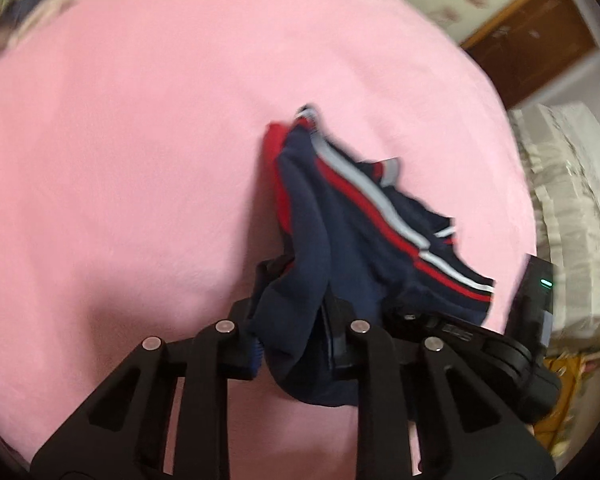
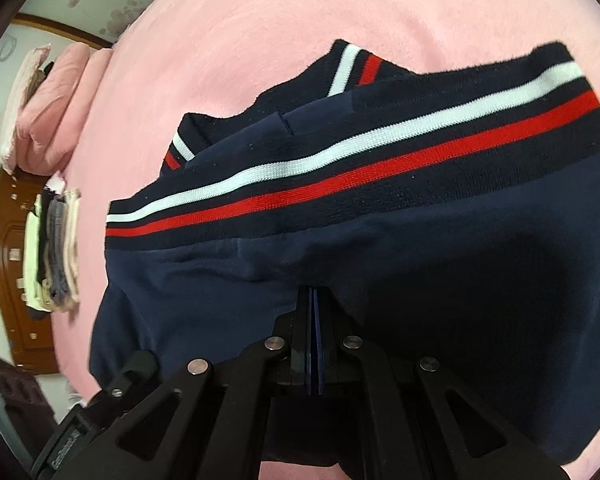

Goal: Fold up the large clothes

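Observation:
A navy garment (image 1: 340, 232) with white and red stripes hangs lifted over the pink bedspread (image 1: 132, 152). My left gripper (image 1: 296, 300) is shut on a bunched navy edge of it, the cloth draping over the fingers. In the right wrist view the same garment (image 2: 380, 208) spreads wide, its striped band running across. My right gripper (image 2: 313, 300) is shut on a fold of the navy cloth, pinched thin between the pads. The other gripper's body (image 1: 532, 300) shows at the right of the left wrist view.
A stack of folded clothes (image 2: 56, 248) and pink pillows (image 2: 56, 92) lie at the bed's left edge. A wooden headboard (image 2: 16, 280) stands behind them. A pale quilt (image 1: 568, 208) and a wooden door (image 1: 540, 36) lie to the right.

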The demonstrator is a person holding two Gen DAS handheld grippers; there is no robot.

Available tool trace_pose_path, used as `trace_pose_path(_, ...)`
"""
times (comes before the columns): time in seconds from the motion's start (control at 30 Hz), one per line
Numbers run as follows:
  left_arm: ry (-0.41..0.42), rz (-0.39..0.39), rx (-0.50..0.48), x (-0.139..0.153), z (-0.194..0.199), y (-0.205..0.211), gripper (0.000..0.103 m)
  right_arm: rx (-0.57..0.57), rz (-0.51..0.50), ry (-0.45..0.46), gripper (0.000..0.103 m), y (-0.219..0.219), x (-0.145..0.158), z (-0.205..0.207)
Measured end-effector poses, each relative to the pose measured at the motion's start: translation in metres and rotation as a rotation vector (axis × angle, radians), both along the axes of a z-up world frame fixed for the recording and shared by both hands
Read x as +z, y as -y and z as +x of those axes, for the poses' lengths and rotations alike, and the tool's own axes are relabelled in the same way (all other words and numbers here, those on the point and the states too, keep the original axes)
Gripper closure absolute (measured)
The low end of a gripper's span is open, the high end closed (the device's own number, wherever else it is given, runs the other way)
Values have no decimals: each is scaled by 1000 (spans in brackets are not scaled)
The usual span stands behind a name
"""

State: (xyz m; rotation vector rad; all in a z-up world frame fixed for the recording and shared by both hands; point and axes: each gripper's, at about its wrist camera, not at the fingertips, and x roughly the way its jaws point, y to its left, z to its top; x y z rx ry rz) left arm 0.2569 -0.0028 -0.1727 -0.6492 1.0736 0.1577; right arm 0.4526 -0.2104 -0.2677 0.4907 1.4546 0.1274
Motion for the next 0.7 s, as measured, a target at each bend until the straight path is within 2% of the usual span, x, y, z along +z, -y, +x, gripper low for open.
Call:
trace_pose_path(0.13,110,100,-101,42,0,45,87,9,128,-42,101,22,-13,8)
trace_pose_path(0.23,168,113,-206,63,-1,89,88,35,228,-69,102,36,-22,12)
trace_pose_path(0.33,159,159,-293,70,-2,137,89,65,345,-112,103,50,-34,19)
trace_pose_path(0.5,169,318,-402,73,-4,191,89,89,561,-156,103,80,-46,24)
trace_pose_path(0.6,166,340,-409,78,-4,198,89,91,604,-165,103,86,-44,27)
trace_pose_path(0.7,167,361,-399,76,0,203,88,90,577,-186,103,89,-35,32)
